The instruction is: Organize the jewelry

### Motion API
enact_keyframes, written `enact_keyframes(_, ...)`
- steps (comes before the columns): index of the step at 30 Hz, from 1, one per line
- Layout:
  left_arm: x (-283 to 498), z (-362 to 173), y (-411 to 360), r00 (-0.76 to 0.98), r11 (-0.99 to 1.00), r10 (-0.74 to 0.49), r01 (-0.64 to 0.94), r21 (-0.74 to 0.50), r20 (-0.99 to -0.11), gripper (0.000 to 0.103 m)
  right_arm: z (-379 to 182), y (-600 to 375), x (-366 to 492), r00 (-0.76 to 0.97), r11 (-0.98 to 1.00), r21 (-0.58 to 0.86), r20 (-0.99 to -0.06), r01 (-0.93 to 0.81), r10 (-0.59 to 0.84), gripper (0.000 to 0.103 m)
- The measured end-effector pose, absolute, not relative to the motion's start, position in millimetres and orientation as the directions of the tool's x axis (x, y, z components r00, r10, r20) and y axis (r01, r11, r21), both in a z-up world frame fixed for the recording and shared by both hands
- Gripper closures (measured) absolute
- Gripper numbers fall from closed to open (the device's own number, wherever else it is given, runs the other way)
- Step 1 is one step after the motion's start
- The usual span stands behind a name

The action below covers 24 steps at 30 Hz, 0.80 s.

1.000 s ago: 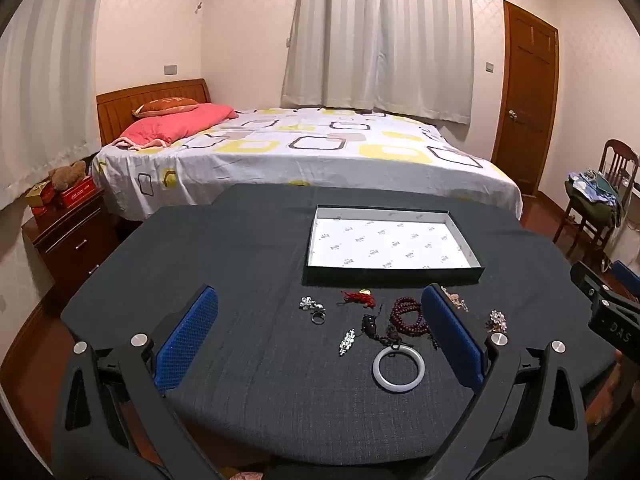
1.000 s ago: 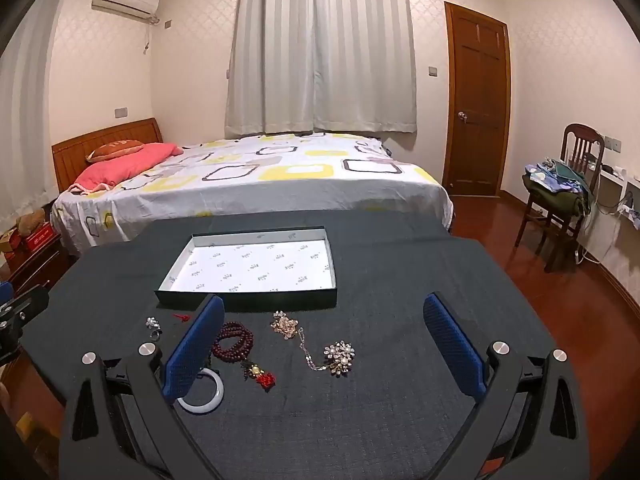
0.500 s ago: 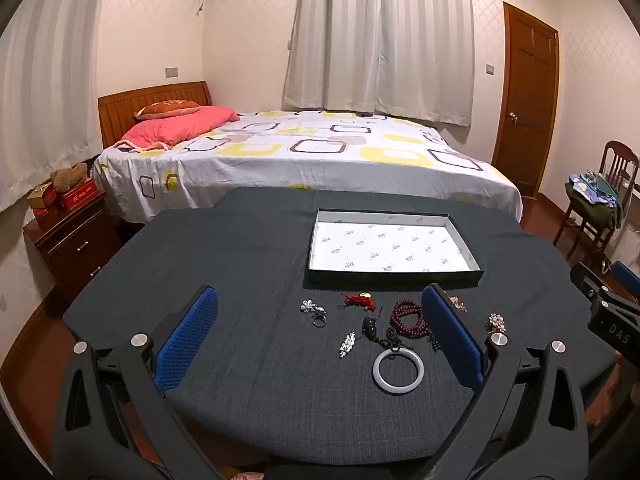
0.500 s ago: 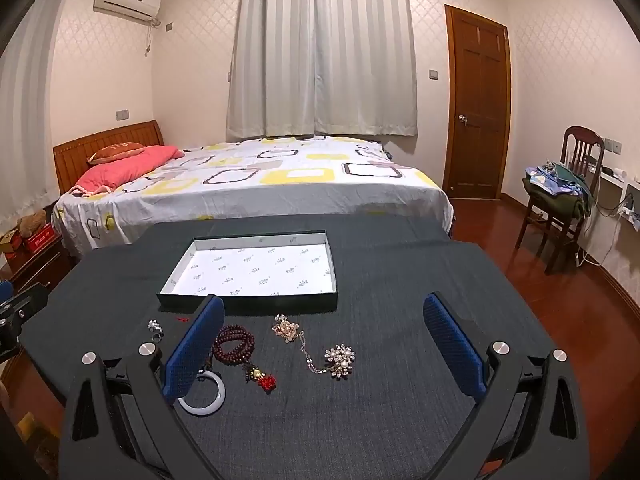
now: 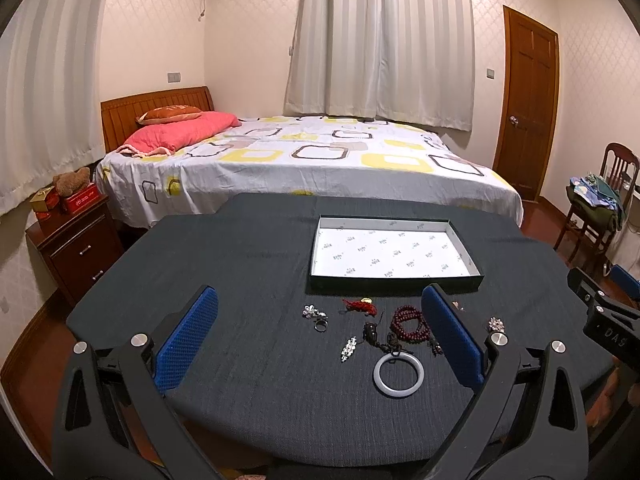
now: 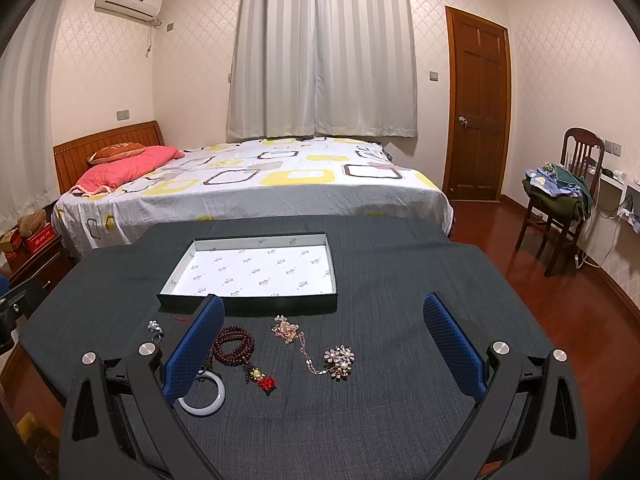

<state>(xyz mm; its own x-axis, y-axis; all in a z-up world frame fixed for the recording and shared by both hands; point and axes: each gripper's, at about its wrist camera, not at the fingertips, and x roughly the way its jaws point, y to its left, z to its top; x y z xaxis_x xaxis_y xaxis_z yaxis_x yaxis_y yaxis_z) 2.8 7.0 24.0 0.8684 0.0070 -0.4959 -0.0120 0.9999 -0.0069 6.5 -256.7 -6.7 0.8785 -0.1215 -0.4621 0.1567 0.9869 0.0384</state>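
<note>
— On the table (image 5: 240,360), where's the jewelry?
— Bangle (image 5: 398,374), beads (image 6: 234,345) and brooch (image 6: 339,357) lie at 6 o'clock of the tray (image 6: 248,303).
— Grippers?
— Left gripper (image 5: 320,344) and right gripper (image 6: 324,350) both gape wide, empty.

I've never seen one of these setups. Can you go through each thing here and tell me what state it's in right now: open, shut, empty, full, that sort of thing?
Left gripper: open, holding nothing.
Right gripper: open, holding nothing.
Box: lidless, empty.
White bangle: lying flat on the table, outside the box.
Dark red bead bracelet: coiled on the table.
Pearl brooch: on the table, chain attached.
Ring: on the table.
Door: shut.
Curtains: drawn.
</note>
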Motion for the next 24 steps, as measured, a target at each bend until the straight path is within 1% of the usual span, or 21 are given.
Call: enact_keyframes(24, -2.3, 18.6, 7.9, 0.868, 1.000, 0.008, -0.015, -0.010, -0.497, 0.004, -7.7, -257.3, 6.6, 0.879, 0.987, 0.038, -0.461, 0.157, -0.122, 0.006)
